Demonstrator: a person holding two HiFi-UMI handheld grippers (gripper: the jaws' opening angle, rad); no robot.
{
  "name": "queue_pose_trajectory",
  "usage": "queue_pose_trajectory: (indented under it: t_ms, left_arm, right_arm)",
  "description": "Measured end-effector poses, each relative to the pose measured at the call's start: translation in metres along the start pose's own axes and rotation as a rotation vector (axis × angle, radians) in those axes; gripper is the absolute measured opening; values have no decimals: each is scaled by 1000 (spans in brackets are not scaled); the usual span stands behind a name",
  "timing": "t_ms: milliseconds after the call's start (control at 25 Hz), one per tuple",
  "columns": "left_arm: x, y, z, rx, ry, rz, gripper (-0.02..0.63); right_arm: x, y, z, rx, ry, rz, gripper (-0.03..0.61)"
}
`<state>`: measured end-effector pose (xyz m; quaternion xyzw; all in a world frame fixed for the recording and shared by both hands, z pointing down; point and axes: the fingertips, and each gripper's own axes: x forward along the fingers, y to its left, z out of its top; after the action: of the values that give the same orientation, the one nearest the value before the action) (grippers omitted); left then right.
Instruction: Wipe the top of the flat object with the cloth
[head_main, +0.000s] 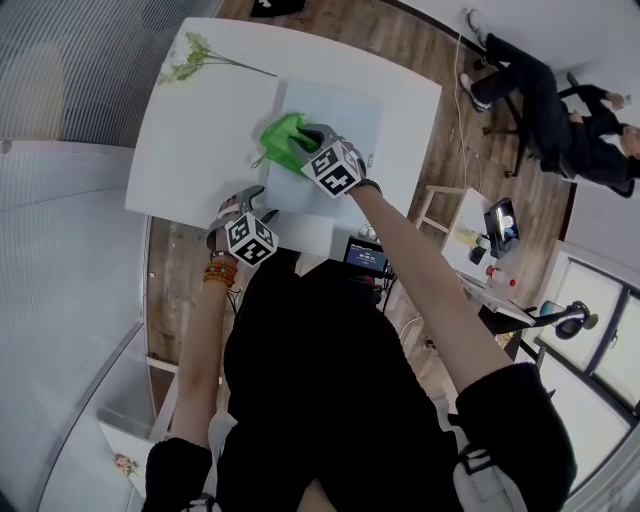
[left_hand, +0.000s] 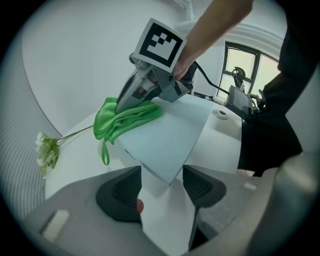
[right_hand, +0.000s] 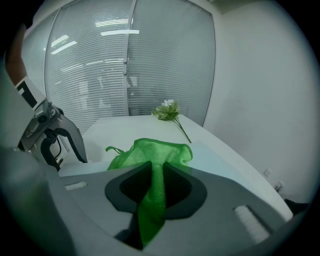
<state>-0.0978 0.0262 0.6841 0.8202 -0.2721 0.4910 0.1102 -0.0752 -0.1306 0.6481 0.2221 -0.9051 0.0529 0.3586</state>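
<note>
Right tool (right_hand: 155, 186) is pinching the green cloth (head_main: 282, 136) between its pressed jaws. The cloth is resting on the left part of the pale flat board (head_main: 345, 110), which is lying on the white desk (head_main: 200, 140). Left tool (left_hand: 162, 186) is hovering by the board's near corner, jaws spread and gripping nothing.

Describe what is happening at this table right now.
A person holds a gripper in each hand. The right gripper is shut on a green cloth that rests on a pale blue flat board on the white table. The left gripper is open, gripping nothing, near the board's corner. A flower sprig lies beyond.
</note>
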Motion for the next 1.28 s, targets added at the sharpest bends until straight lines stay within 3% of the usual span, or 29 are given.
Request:
queue_pose_trajectory:
  t_ms: [440,720,840,1000,1120,1280]
  left_arm:
    - [3,-2,-2,-1,0,40,271]
    - [1,-4,-8,4,8,27,266]
    - [-15,-12,-9,13,-16,4,256]
    - [-53,-11,13,-44,-157,-4,251]
    - [-88,12,50,-146,-353,24,207]
    - [-143,54,113,-286,-644,135,176]
  right_arm:
    - [-13,55,-10,-51,6,97,94]
    - [-21,92,-14,-80,14,153,94]
    - [-31,98,-10,-43,-19,175,94]
    - [-71,84,11,61,-132,175,94]
    - [-120,53,42,162,-286,89,93]
    - [-192,14,74,332,-501,-36,91]
